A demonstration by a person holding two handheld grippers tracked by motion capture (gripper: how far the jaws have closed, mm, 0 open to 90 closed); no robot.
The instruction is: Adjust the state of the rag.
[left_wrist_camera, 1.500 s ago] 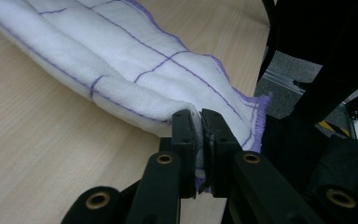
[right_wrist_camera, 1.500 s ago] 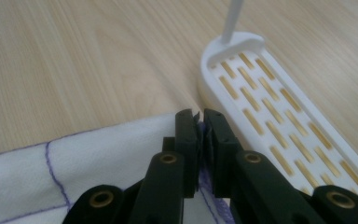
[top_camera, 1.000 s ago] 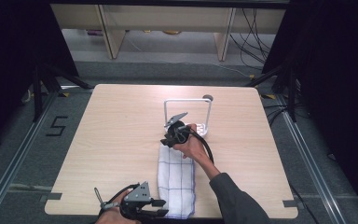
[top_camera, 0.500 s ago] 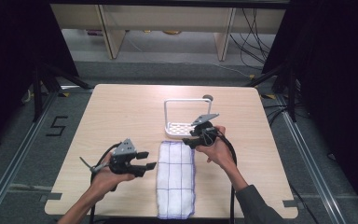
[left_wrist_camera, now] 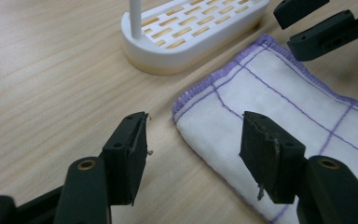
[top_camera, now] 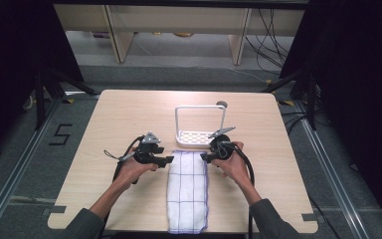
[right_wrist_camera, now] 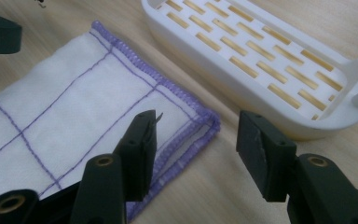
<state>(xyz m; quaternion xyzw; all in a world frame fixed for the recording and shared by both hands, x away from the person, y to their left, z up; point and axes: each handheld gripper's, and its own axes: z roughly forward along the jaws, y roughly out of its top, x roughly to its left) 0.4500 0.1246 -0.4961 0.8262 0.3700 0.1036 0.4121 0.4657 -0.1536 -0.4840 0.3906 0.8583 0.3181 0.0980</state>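
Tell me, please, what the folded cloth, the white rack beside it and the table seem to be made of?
The cloth looks like soft woven cotton: matte white, fuzzy weave, purple grid lines and a stitched purple hem. The rack appears to be moulded plastic, smooth and slightly glossy, with a slotted base; its tall hoop could be coated metal. The table looks like pale wood-grain laminate, possibly veneer.

The folded cloth (left_wrist_camera: 279,116) is soft white woven fabric, slightly fuzzy, crossed by thin purple grid lines and edged with purple overlock stitching. The slotted drying rack (right_wrist_camera: 270,60), in the upper part of both gripper views, is smooth white plastic with a faint sheen. The counter (top_camera: 129,114) is pale wood-grain laminate, matt. The left gripper (left_wrist_camera: 193,154) and right gripper (right_wrist_camera: 196,154) have matt black plastic jaws with brass-coloured rivets.
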